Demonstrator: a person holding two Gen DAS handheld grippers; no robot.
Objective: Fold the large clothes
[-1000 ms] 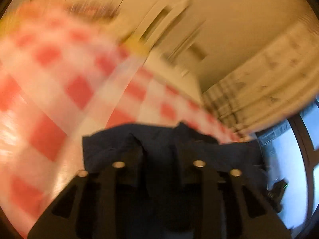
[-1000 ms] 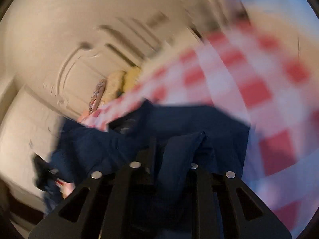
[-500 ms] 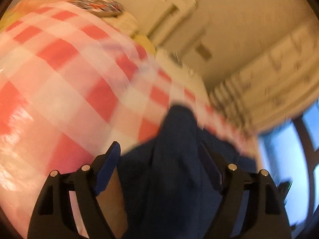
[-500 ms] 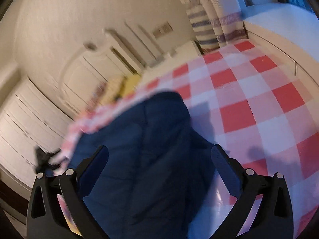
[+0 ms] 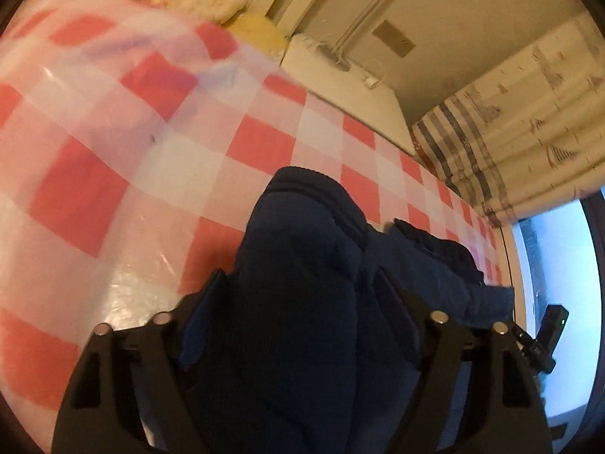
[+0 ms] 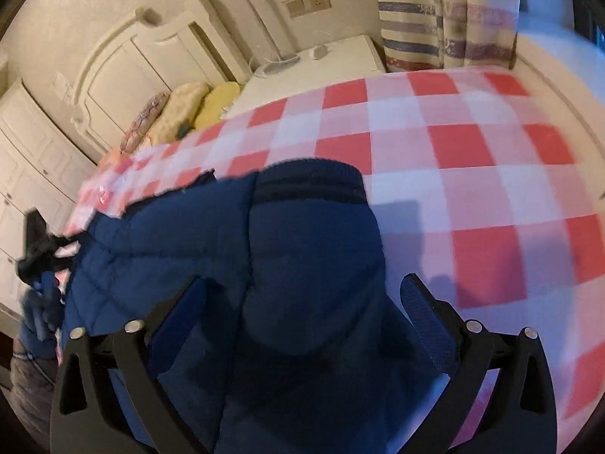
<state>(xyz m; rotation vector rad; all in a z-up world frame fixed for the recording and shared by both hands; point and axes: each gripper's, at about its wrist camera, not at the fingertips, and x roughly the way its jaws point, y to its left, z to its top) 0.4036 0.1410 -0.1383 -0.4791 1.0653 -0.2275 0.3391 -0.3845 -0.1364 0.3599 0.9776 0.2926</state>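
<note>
A navy padded jacket (image 6: 170, 234) lies on the red-and-white check cloth (image 6: 472, 151) of a bed. One sleeve with a ribbed cuff (image 5: 302, 189) runs forward between the fingers of my left gripper (image 5: 298, 276). Its jaws are closing on either side of the sleeve, and I see no firm pinch. A second sleeve (image 6: 310, 189) lies between the fingers of my right gripper (image 6: 304, 282). Those jaws are closing too, and a gap shows beside the right pad (image 6: 423, 310). The jacket's body (image 5: 427, 265) lies bunched to the right in the left wrist view.
Pillows (image 6: 189, 109) lean against a white headboard (image 6: 124, 64) at the far end. A white bedside table (image 6: 314, 64) and a striped curtain (image 6: 435, 19) stand behind the bed. A hand in a blue glove (image 6: 38, 314) shows at the left edge. Bare check cloth lies to the right.
Both grippers were shut on lifted jacket fabric a second ago. They opened wide and let it drop onto the cloth. Now the jaws stand narrower, low around the two sleeves.
</note>
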